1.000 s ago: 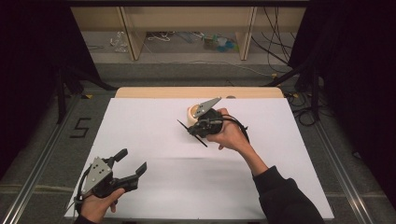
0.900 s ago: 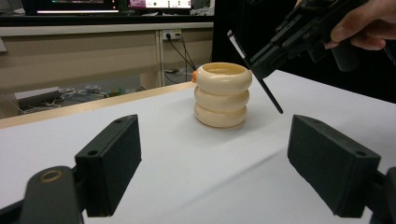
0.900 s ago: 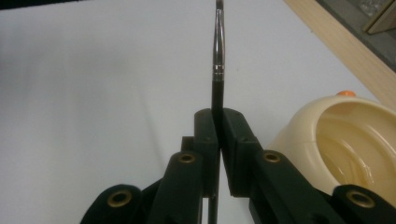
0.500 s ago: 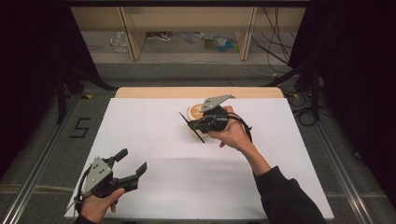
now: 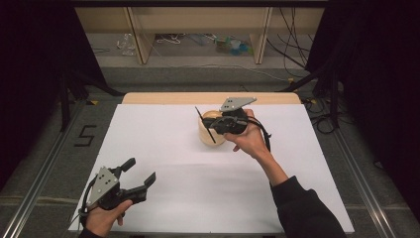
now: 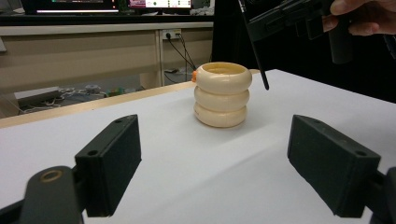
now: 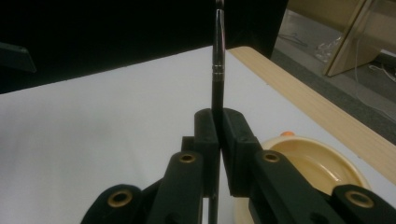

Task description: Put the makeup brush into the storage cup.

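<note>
Right gripper (image 5: 214, 125) clamps black pen (image 5: 205, 124) over cream ringed holder (image 5: 208, 136) — left gripper (image 5: 139, 173) agape, near edge.

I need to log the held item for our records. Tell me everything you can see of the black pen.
The black pen is a thin, straight, glossy dark stick with a narrow metallic ring partway along its barrel. It is clamped between the shut fingers of the right gripper, sticking out on both sides of them. In the high view it slants above the white table, beside the cream ribbed holder, without touching it.
</note>
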